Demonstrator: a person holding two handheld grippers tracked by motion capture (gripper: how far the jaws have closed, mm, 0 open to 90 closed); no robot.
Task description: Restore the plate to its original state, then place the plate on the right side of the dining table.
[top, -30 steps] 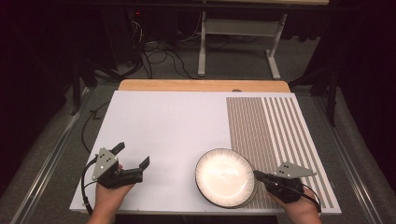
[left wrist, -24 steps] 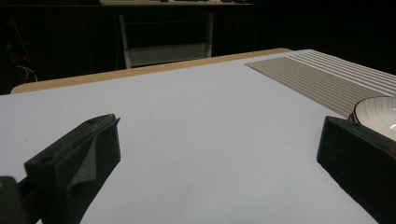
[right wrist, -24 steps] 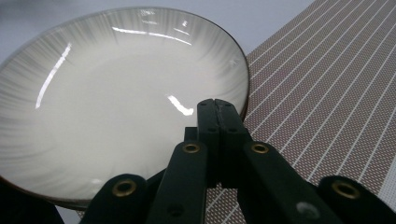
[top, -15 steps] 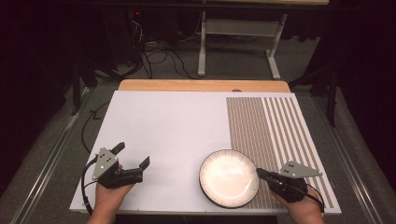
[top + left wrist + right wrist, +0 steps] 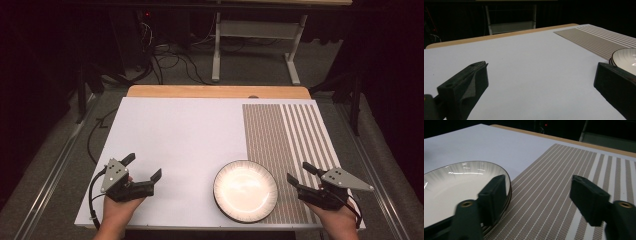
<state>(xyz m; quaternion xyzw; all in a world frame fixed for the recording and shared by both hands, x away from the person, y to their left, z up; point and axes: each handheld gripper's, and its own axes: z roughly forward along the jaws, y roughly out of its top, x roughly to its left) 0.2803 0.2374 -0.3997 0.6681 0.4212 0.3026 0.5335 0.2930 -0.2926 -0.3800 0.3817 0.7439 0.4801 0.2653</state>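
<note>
A white plate (image 5: 245, 190) with a dark rim lies near the table's front edge, its right side resting on the striped placemat (image 5: 285, 135). My right gripper (image 5: 298, 172) is open just right of the plate and holds nothing. In the right gripper view the plate (image 5: 456, 185) lies at the left, behind the left jaw of the open right gripper (image 5: 539, 195), with the placemat (image 5: 564, 177) ahead. My left gripper (image 5: 144, 166) stands open over the bare white tabletop at front left. In the left gripper view the left gripper (image 5: 541, 82) is empty and the plate (image 5: 625, 58) peeks in at the right.
The white tabletop (image 5: 180, 135) has a wooden strip (image 5: 215, 91) along its far edge. Beyond it stand a metal frame (image 5: 255, 45) and loose cables (image 5: 165, 55) on the floor. Rails (image 5: 55, 170) run along both sides of the table.
The plate slid a little to the right onto the placemat. The right gripper then drew back to the right, away from the plate's rim. The left gripper stayed still.
</note>
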